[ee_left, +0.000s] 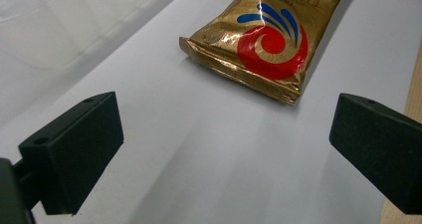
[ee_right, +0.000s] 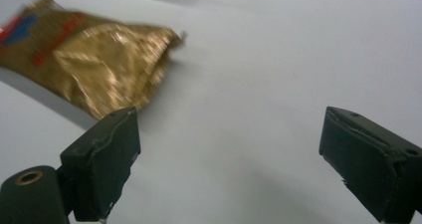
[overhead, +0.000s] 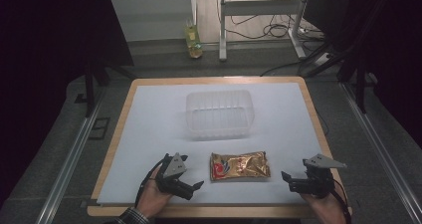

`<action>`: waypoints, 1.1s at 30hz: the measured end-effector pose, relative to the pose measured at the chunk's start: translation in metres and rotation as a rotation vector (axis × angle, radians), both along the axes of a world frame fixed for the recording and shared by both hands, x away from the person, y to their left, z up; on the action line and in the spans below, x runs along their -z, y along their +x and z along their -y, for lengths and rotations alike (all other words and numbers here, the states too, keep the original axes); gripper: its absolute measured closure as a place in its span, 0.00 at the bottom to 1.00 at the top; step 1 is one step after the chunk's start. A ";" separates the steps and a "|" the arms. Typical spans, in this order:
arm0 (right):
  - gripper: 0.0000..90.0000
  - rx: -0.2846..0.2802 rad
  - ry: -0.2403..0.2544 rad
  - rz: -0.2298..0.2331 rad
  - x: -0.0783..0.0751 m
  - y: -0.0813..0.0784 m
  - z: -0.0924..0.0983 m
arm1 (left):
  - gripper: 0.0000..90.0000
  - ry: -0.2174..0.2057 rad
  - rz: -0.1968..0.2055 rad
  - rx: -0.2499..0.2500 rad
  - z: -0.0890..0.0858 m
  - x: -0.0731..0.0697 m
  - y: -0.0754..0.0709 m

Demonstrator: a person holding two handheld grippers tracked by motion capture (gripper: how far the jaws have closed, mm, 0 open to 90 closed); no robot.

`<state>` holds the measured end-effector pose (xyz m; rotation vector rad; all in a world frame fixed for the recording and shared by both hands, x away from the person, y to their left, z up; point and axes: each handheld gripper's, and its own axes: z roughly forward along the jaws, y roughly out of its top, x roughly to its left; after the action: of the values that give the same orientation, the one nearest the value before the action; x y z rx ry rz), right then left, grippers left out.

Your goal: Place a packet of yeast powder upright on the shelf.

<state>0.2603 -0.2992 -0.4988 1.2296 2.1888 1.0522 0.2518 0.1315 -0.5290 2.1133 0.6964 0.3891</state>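
left gripper (overhead: 191,185): jaws wide, empty | right gripper (overhead: 290,180): jaws wide, empty | crinkled gold foil packet (overhead: 239,166): flat on worktop between them

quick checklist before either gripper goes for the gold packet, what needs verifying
1. Left gripper open: ok, its fingers stand wide apart with nothing between them.
2. Right gripper open: ok, fingers apart and empty.
3. Gold packet free to grasp: ok, it lies flat on the white mat between the two grippers, touched by neither.
4. Clear plastic container ready to receive: ok, it sits open beyond the packet and looks empty.
5. Packet sealed: cannot tell, the right gripper view is blurred at its end.
6. Packet lined up between the left fingers: not ok, it lies ahead of them and off to the right.
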 end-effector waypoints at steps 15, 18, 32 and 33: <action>0.10 -0.083 -0.028 -0.008 0.005 0.002 -0.003 | 0.02 -0.016 -0.012 -0.016 0.003 -0.003 -0.001; 0.10 -0.084 -0.034 -0.003 0.005 0.001 -0.004 | 0.02 -0.021 -0.018 -0.027 0.004 -0.004 -0.001; 0.10 -0.078 -0.037 -0.024 0.007 0.003 -0.003 | 0.15 -0.021 -0.013 -0.023 0.010 -0.006 0.005; 0.10 -0.078 -0.037 -0.023 0.007 0.003 -0.003 | 0.16 -0.016 -0.010 -0.019 0.012 -0.006 0.005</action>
<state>0.2632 -0.2966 -0.5054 1.1543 2.2802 1.0274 0.2568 0.1194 -0.5228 2.0965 0.7236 0.3821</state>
